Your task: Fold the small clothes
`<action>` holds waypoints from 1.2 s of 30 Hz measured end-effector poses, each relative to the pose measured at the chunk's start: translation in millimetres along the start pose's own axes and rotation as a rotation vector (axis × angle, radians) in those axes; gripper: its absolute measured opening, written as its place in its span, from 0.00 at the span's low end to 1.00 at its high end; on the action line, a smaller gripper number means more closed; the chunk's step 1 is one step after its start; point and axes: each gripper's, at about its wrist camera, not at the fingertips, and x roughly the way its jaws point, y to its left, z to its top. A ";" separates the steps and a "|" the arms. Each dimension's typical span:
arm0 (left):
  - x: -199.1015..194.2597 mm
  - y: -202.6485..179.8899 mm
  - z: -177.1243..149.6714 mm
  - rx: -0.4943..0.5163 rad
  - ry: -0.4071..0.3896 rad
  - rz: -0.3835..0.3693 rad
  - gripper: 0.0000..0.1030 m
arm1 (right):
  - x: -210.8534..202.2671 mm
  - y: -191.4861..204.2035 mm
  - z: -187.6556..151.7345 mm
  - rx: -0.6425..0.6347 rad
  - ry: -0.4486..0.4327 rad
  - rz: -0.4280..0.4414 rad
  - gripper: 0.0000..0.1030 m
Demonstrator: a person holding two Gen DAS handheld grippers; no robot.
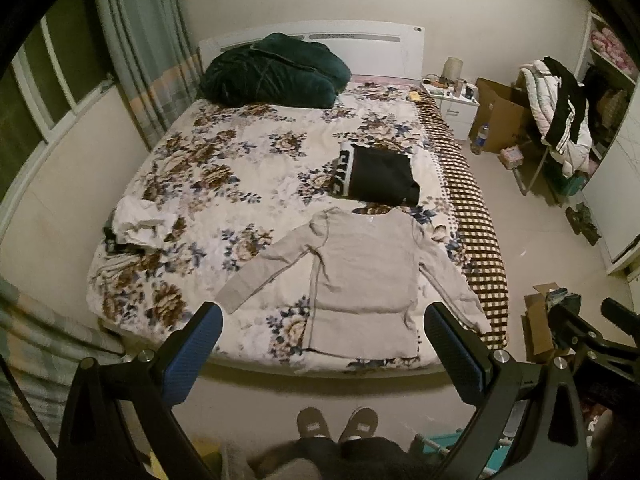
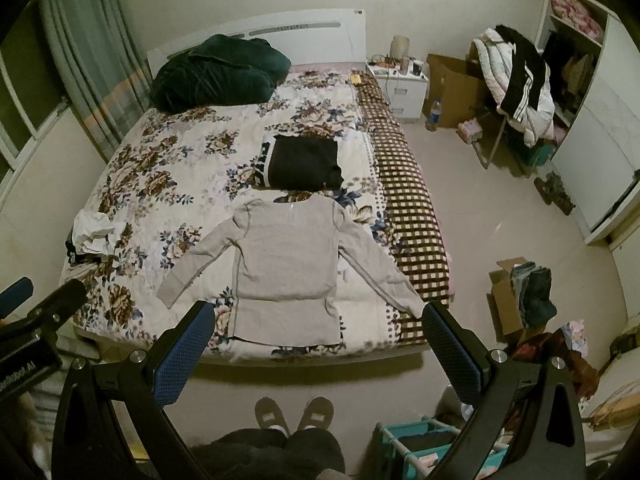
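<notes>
Grey top flat on bed, both jaws spread (teal rack only in right view)

Held both side by side, left hand-held gripper and right hand-held gripper alike. Kept blue-padded fingers spread wide apart, gripping nothing. Stood with slippered feet together below.
</notes>
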 end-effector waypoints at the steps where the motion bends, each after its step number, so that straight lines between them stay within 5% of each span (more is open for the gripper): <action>1: 11.3 2.2 -3.7 -0.009 0.007 -0.005 1.00 | 7.3 -0.1 2.5 0.005 0.008 0.009 1.00; 9: 126.2 62.9 -15.8 -0.195 0.069 0.086 1.00 | 133.1 3.4 18.3 0.027 0.064 0.007 1.00; 14: 222.4 133.8 -36.2 -0.362 0.151 0.143 1.00 | 251.4 14.3 34.3 0.068 0.122 -0.007 1.00; 20: 370.2 238.9 -91.1 -0.675 0.310 0.203 1.00 | 415.9 42.7 36.2 0.142 0.197 -0.040 1.00; 27: 509.2 320.8 -176.9 -1.128 0.450 0.130 1.00 | 575.3 74.1 17.0 0.218 0.334 -0.062 1.00; 32: 557.6 346.5 -227.8 -1.474 0.377 0.059 0.99 | 639.9 97.0 3.8 0.209 0.392 -0.106 1.00; 36: 574.6 336.2 -232.6 -1.608 0.339 -0.040 0.95 | 667.3 106.3 -5.4 0.211 0.430 -0.131 1.00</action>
